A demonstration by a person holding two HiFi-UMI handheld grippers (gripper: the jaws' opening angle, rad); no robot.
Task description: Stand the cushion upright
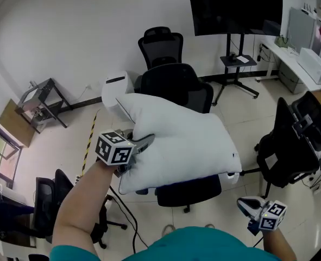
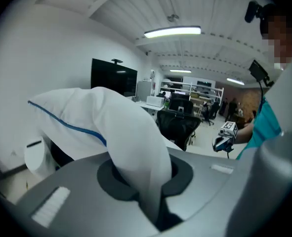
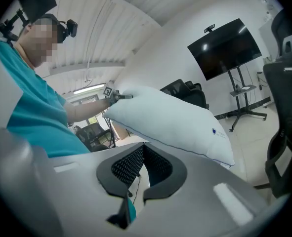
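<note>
A white cushion [image 1: 184,137] with blue piping hangs in the air over the seat of a black office chair [image 1: 188,192], tilted, its far end near the chair's back. My left gripper [image 1: 142,143] is shut on the cushion's near left corner. In the left gripper view the fabric [image 2: 136,147] is pinched between the pads and the cushion [image 2: 86,117] spreads to the left. My right gripper [image 1: 248,204] hangs low at the right, apart from the cushion, shut with nothing in it. In the right gripper view the cushion [image 3: 175,120] lies beyond the gripper [image 3: 142,146].
A black screen on a wheeled stand [image 1: 233,10] is at the back. A second chair [image 1: 161,45] stands behind, another [image 1: 290,145] at the right and one [image 1: 46,203] at the lower left. A white bin [image 1: 115,88] sits left of the chair. Cables [image 1: 125,211] trail on the floor.
</note>
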